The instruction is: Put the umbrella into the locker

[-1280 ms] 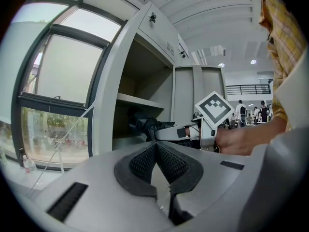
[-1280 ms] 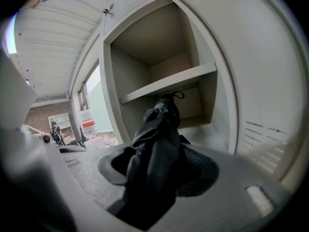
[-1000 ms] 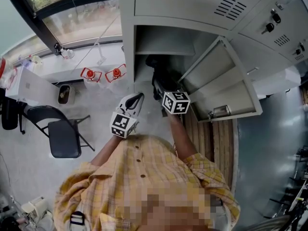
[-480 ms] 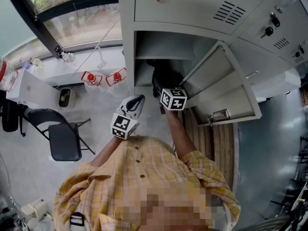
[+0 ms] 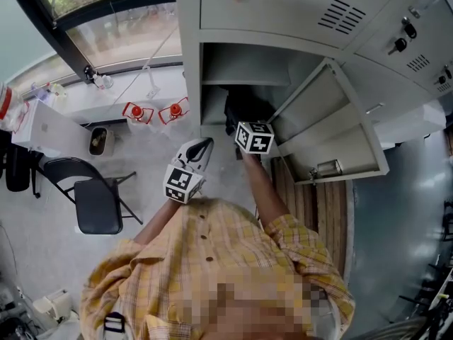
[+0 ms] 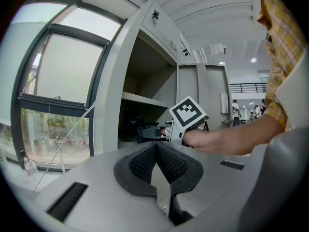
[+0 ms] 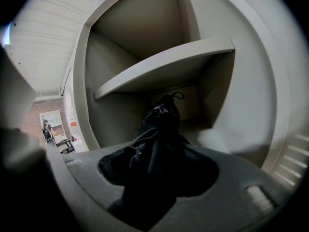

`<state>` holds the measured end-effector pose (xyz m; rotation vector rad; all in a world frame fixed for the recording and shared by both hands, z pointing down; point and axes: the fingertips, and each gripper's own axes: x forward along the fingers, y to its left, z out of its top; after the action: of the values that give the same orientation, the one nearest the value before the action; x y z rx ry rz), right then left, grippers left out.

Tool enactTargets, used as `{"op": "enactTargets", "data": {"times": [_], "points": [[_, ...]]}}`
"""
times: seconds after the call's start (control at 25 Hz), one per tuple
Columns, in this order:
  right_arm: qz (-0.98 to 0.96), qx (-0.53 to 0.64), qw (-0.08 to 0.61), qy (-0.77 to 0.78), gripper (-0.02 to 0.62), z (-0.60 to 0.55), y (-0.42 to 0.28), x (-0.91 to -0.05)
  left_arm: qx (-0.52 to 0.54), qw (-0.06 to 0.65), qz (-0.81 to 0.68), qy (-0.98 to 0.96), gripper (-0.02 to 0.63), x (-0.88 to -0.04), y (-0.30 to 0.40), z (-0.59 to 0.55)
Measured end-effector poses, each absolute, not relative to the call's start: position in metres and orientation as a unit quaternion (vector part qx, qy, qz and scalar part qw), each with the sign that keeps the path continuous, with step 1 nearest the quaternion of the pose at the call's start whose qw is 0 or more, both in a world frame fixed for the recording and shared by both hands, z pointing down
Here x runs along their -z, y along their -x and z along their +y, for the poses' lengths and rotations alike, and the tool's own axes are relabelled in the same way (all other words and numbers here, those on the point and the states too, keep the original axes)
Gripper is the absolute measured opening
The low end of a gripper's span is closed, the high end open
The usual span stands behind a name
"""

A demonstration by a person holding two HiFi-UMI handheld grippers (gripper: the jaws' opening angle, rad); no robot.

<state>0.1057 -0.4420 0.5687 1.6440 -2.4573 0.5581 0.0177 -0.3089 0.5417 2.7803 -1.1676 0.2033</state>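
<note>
The right gripper [image 7: 157,177] is clenched on the black umbrella [image 7: 162,122]; the folded fabric fills the gap between its jaws and bunches over the dark pads; from there the umbrella runs forward into the locker [image 5: 190,62], its far end with a small loop lying inside the lower compartment, just under the shelf [image 7: 164,64]; whether that end touches the back wall cannot be told; in the head view this gripper's marker cube [image 5: 255,137] sits at the mouth of the compartment, with the bare forearm reaching in behind it; the left gripper [image 6: 155,151] is closed and empty, its ribbed pads meeting at the tips with nothing between them; it hangs outside the locker, beside and a little behind the right one, pointing roughly towards the opening; the locker door [image 5: 333,129] stands swung wide to the right of the opening, a small latch piece near its outer edge; the person wears a yellow plaid shirt [image 5: 212,253]; to the left of the locker there is a large window [image 5: 120,27], and a dark folding chair [image 5: 95,204] stands on the pale floor well apart from the locker.
</note>
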Motion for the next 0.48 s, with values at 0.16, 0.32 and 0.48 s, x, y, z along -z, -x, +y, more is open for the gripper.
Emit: {"op": "enactTargets", "data": {"times": [0.16, 0.32, 0.48], "points": [[-0.815, -0.177, 0.076, -0.547, 0.222, -0.449, -0.102, -0.571, -0.067, 0.059, -0.388, -0.917, 0.005, -0.541, -0.016, -0.309], [-0.814, -0.171, 0.081, -0.549, 0.223, -0.456, -0.099, -0.572, -0.065, 0.057, -0.39, -0.917, 0.005, -0.539, -0.014, -0.311], [-0.818, -0.164, 0.103, -0.541, 0.224, -0.462, -0.095, -0.577, -0.07, 0.061, -0.383, -0.919, 0.005, -0.543, -0.015, -0.309]]}}
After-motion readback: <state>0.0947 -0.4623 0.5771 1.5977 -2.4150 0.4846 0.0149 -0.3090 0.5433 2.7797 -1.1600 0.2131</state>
